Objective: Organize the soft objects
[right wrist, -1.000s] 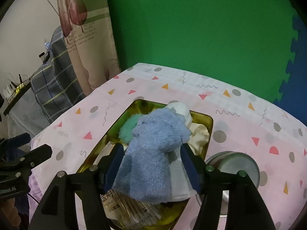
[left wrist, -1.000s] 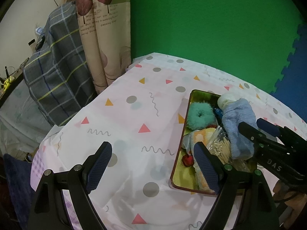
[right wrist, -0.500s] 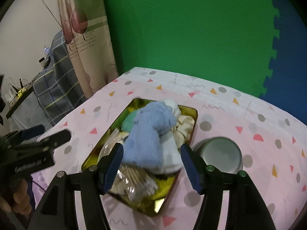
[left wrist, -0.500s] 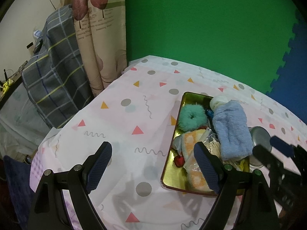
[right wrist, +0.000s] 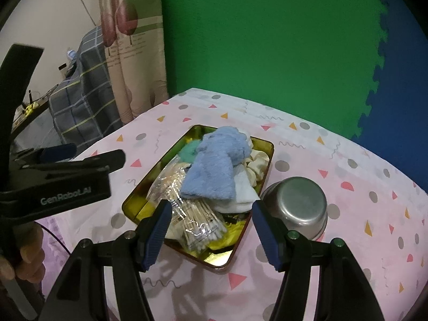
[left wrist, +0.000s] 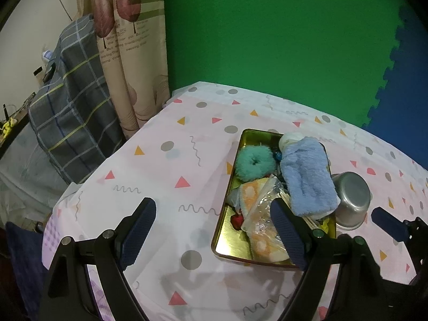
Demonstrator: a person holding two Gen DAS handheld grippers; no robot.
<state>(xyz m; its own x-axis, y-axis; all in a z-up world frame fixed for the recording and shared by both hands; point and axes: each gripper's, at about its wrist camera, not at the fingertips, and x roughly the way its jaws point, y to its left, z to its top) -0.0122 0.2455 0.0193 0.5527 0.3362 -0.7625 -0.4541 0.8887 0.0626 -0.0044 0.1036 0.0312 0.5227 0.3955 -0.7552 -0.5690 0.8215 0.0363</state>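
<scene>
The gold tray [right wrist: 263, 144] sits near the middle of the worktop [left wrist: 165, 176], and it is heaped: a blue towel [right wrist: 214, 168] lies on top, draped over a white cloth [right wrist: 242, 195] and a cream one [right wrist: 258, 164], with a teal pompom [left wrist: 254, 161] at the tray's far left corner, an orange dotted cloth [left wrist: 250, 196] and a clear bag of cotton swabs [right wrist: 198, 220] toward the near end. A steel bowl [right wrist: 297, 206] stands upside down, just beside the tray's right edge. Something small and red [left wrist: 236, 219] on the tray floor is too hidden to name. My right claw [right wrist: 211, 232] hangs wide and empty above the tray's near end, short of the towel. My left claw [left wrist: 212, 234] is also wide and empty, over bare worktop at the tray's left edge.
</scene>
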